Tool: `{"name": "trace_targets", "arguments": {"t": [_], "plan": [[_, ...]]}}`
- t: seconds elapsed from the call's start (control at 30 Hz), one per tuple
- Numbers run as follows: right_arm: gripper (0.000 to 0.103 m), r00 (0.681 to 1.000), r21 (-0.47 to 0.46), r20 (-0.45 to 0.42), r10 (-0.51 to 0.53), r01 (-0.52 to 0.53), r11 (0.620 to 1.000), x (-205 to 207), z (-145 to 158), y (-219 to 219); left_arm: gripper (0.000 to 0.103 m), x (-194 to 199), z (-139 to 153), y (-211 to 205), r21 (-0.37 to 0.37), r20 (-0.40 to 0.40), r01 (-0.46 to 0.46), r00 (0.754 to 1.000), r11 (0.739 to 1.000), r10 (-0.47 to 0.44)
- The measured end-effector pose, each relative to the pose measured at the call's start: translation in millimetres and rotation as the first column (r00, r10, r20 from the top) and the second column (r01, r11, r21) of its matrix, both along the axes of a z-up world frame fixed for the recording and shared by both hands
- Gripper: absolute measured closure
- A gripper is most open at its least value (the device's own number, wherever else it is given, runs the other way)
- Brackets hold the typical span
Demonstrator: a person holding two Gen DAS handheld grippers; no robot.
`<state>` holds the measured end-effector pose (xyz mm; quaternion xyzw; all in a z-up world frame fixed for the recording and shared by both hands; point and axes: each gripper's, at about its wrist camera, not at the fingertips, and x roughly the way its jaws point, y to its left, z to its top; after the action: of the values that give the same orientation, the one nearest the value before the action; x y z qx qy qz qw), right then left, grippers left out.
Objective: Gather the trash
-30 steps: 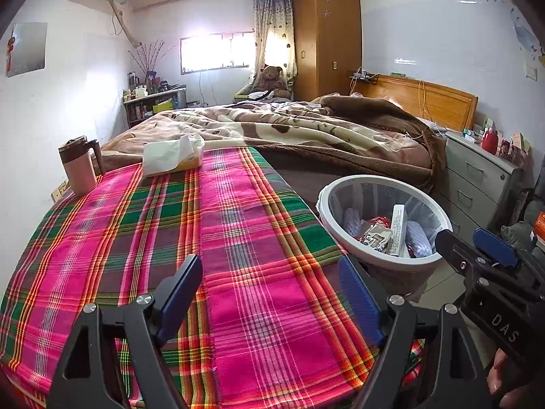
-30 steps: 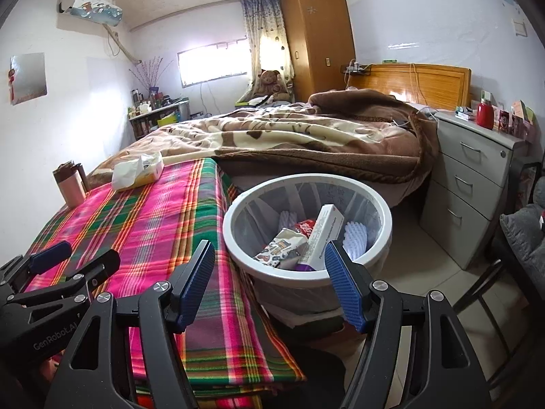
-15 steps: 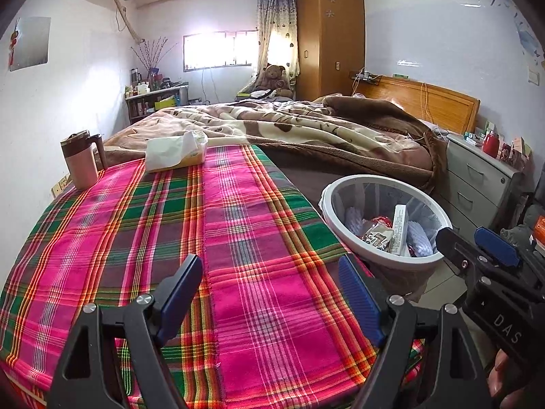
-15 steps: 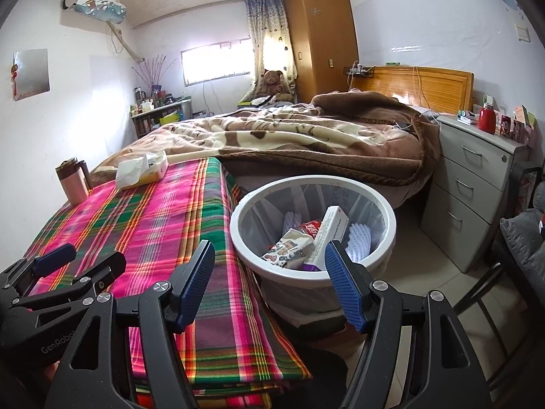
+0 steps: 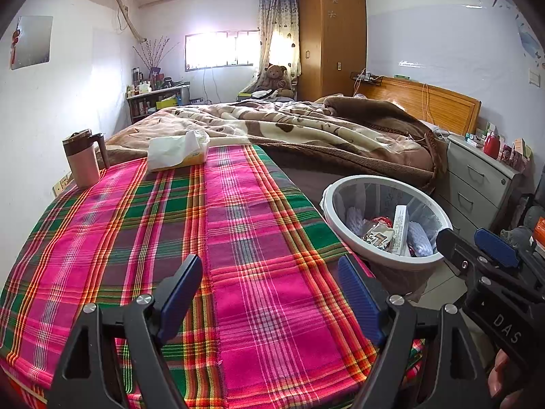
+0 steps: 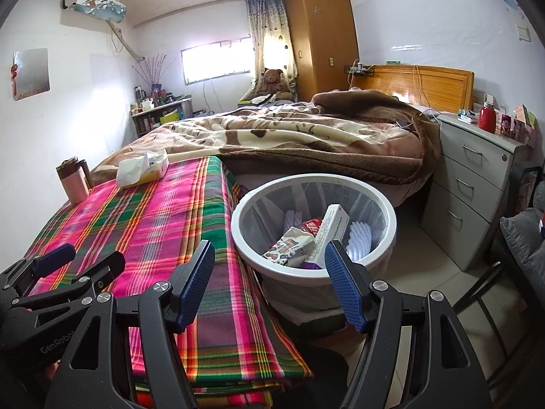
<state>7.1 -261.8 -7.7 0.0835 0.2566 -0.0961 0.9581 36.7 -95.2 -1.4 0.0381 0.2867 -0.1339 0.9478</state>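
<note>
the round white-rimmed trash bin (image 6: 313, 235), walled in translucent mesh, stands on the floor touching the right edge of the tabletop (image 5: 170, 238) under its woven pink-green plaid cloth; inside, a long white carton (image 6: 328, 230) leans upright, long axis tilted toward the bed, among crinkled wrappers (image 6: 289, 245) and ribbed foam sleeves (image 6: 357, 237). the left hand-held gripper (image 5: 269, 293) and right hand-held gripper (image 6: 269, 279) both stand wide and empty. compared with the earlier frames, nothing has shifted.

"DAS" in white on the right tool (image 5: 490, 255), "GenRobo" partly readable on the left tool (image 6: 78, 259)
</note>
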Motion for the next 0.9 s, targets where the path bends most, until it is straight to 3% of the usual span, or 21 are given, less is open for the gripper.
{"name": "trace_targets", "arguments": {"t": [0.9], "plan": [[0.034,1.0,-0.002,0.003,0.0,0.0,1.0,-1.4,1.9,0.9,0.02,-0.8,3.0,2.6,-0.004,0.003,-0.003,1.0,1.0,0.003]]}}
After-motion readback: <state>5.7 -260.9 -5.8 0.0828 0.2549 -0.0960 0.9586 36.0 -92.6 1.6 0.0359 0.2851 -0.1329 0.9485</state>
